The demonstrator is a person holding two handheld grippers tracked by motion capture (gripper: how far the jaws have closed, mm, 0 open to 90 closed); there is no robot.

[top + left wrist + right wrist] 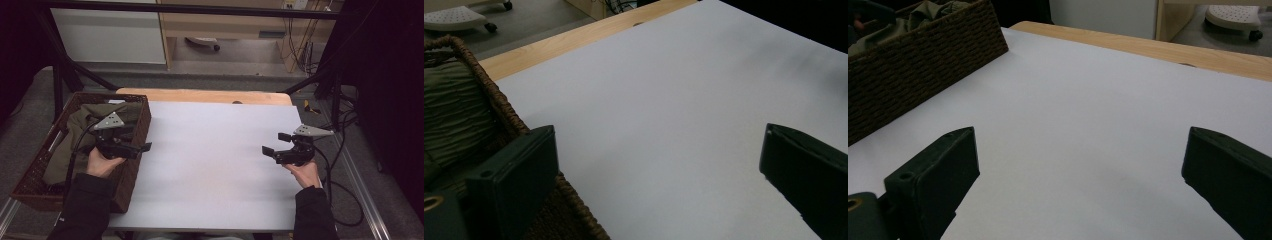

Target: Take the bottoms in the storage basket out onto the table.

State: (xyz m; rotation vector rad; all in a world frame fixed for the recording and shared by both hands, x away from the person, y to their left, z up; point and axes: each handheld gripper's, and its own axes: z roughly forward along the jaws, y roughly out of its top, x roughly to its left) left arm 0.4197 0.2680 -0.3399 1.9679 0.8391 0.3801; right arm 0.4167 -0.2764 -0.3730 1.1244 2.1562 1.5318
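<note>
Wicker basket (137, 131) long axis runs near-to-far (olive cloth (75, 131) inside); left tool (142, 148) wide, right tool (274, 144) wide, both empty

Olive-green cloth (75, 132) crumpled inside dark wicker basket (142, 120) at table's left edge, folds bunched, partly overhanging nothing visible.

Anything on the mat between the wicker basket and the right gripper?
Nothing: in the high view the white mat runs bare from the wicker basket to the right gripper; the right gripper view agrees.
</note>
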